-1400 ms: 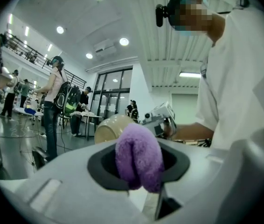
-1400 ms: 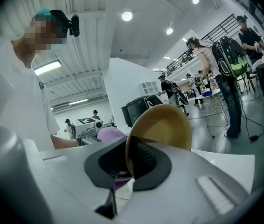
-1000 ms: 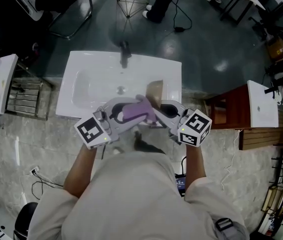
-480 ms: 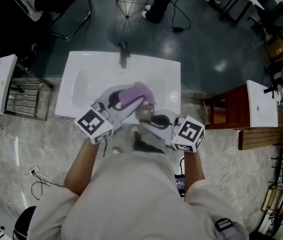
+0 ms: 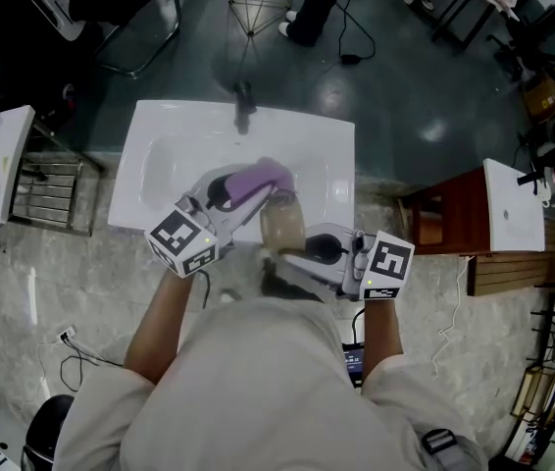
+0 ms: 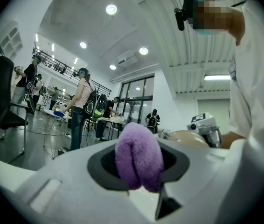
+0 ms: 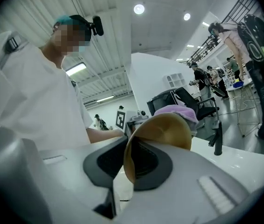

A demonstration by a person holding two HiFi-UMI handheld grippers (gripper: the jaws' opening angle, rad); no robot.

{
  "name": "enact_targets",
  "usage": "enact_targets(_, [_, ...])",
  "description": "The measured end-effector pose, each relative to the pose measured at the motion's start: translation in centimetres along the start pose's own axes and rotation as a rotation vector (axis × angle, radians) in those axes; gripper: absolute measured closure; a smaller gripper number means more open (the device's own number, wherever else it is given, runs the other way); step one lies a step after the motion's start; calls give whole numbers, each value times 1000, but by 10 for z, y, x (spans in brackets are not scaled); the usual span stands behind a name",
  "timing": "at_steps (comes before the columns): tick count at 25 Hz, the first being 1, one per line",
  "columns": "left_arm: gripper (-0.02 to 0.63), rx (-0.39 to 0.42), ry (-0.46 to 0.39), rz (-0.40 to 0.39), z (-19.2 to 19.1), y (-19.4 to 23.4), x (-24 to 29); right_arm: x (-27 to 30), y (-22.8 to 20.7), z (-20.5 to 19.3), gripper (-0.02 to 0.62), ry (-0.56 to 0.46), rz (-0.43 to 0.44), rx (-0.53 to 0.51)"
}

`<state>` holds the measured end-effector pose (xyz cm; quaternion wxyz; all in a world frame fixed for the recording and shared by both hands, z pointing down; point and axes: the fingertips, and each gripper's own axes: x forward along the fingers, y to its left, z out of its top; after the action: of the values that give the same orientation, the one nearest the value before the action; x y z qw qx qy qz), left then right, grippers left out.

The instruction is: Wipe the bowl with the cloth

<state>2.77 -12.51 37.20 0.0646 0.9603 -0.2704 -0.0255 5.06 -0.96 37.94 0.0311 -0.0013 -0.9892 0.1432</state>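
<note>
Over the white sink (image 5: 160, 130), my left gripper (image 5: 248, 192) is shut on a folded purple cloth (image 5: 261, 178) that bulges between its jaws (image 6: 137, 155). My right gripper (image 5: 292, 248) is shut on the rim of a tan bowl (image 5: 279, 226), which stands on edge between the jaws (image 7: 162, 132). Those jaws have just been opening a little, with the rim still between them. In the right gripper view the cloth (image 7: 176, 111) rests against the bowl's far rim. From the left gripper view, the bowl (image 6: 185, 136) shows just right of the cloth.
A dark faucet (image 5: 244, 101) stands at the sink's far edge and shows again as the faucet (image 7: 218, 136) behind the bowl. A wooden stand (image 5: 454, 214) is at the right and a wire rack (image 5: 47, 189) at the left. People stand in the hall behind.
The right gripper has swung the bowl toward the person and now points left. The left gripper has shifted a little, so the cloth lies beyond the bowl instead of beside it.
</note>
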Motion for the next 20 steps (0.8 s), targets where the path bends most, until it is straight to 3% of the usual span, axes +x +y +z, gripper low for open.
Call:
enact_targets(11, [483,-11,58,-2,-20,5,-8,-20,1,46,576,-280,70,68])
enact_targets(14, [483,-1,71,-23,-24,-1,-10,-23,-11,62,581,-365,40,103])
enact_targets(20, [483,-14,61,-62,-25,-18,-7,-18,-39,66,581,-366,-69,134])
